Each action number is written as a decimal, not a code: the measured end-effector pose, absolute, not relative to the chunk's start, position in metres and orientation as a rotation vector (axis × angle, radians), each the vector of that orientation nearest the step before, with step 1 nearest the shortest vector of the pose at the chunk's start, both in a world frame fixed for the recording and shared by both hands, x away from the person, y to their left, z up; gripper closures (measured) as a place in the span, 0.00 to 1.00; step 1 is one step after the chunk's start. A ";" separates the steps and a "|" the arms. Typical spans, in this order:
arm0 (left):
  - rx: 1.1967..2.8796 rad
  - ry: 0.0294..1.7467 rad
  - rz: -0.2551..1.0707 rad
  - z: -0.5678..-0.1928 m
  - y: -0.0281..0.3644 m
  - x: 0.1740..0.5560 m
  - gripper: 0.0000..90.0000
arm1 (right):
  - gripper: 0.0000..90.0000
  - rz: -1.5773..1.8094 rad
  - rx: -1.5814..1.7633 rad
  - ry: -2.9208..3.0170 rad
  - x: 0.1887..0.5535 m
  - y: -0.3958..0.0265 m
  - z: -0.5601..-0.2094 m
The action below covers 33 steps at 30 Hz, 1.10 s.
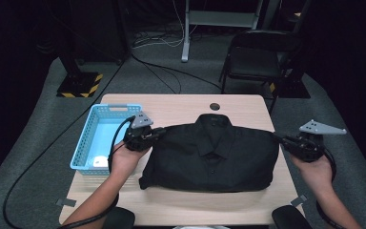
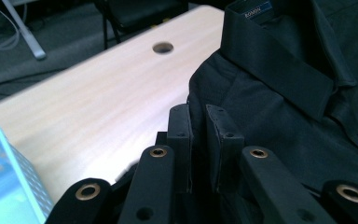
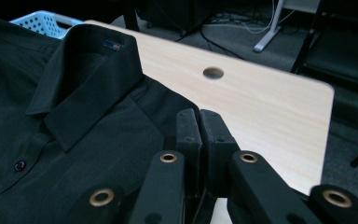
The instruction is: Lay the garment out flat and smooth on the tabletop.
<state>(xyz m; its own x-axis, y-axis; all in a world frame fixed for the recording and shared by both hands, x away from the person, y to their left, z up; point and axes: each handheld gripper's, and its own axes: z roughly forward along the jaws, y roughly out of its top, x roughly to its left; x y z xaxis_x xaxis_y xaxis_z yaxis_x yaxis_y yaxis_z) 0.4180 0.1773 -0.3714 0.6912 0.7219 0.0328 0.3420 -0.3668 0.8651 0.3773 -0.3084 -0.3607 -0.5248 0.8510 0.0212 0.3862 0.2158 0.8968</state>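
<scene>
Nearest to me in the high view, my two forearms come up from six o'clock. My left gripper (image 1: 158, 132) sits at the nine o'clock edge of the folded black shirt (image 1: 212, 157), and my right gripper (image 1: 280, 139) at its three o'clock edge, so the shirt lies flat between the two tools on the wooden table (image 1: 181, 107). In the left gripper view I see the jaws drawn nearly together and pinching a fold of the shirt's shoulder cloth, with the collar (image 2: 279, 65) out at one o'clock from the tips. In the right gripper view the jaws are pressed tight together on the opposite shoulder edge, the collar at ten o'clock from them. Just beside my left hand, at nine o'clock of the shirt, stands the light blue basket (image 1: 86, 138). Farther off, a round cable hole (image 1: 214, 106) marks the table at twelve o'clock. Beyond the table stands a dark folding chair (image 1: 252, 59).
</scene>
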 end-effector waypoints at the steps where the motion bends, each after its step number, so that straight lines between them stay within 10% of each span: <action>1: 1.970 0.821 0.524 -0.367 0.177 0.421 0.89 | 0.97 1.267 1.134 2.007 0.379 -0.308 -0.356; 33: 1.904 0.925 0.708 -0.302 0.159 0.520 0.90 | 0.97 1.180 1.186 1.905 0.479 -0.301 -0.293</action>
